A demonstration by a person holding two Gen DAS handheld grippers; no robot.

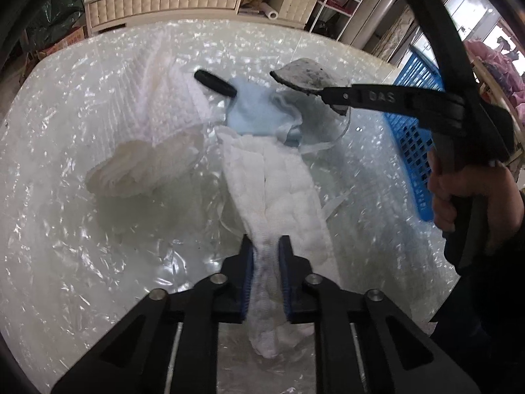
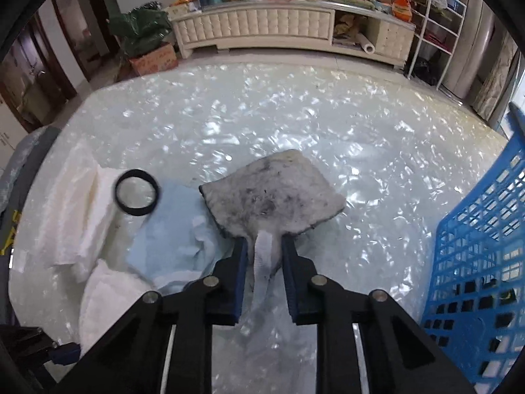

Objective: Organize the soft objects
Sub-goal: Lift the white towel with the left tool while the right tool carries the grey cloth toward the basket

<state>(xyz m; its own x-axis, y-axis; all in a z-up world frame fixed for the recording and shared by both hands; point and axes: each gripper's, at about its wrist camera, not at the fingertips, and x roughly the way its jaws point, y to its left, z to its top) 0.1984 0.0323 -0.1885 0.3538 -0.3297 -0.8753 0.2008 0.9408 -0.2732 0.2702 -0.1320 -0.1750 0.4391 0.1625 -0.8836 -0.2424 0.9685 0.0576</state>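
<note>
Now your right gripper (image 2: 261,246) clenches the grey pad (image 2: 272,192), blue basket (image 2: 475,246) just right; left gripper (image 1: 266,246) pinches white cloth (image 1: 279,180)

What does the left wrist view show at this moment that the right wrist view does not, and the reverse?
Only the left wrist view: the left gripper shut on a long white quilted cloth, and the person's hand on the right gripper's handle.

Only the right wrist view: the dirty grey pad's whole stained face, the white strap between the right gripper's jaws, and the inside of the blue basket.

Both: that pad lifted, the black ring, the light blue cloth, folded white cloths and the shiny plastic-covered table.
</note>
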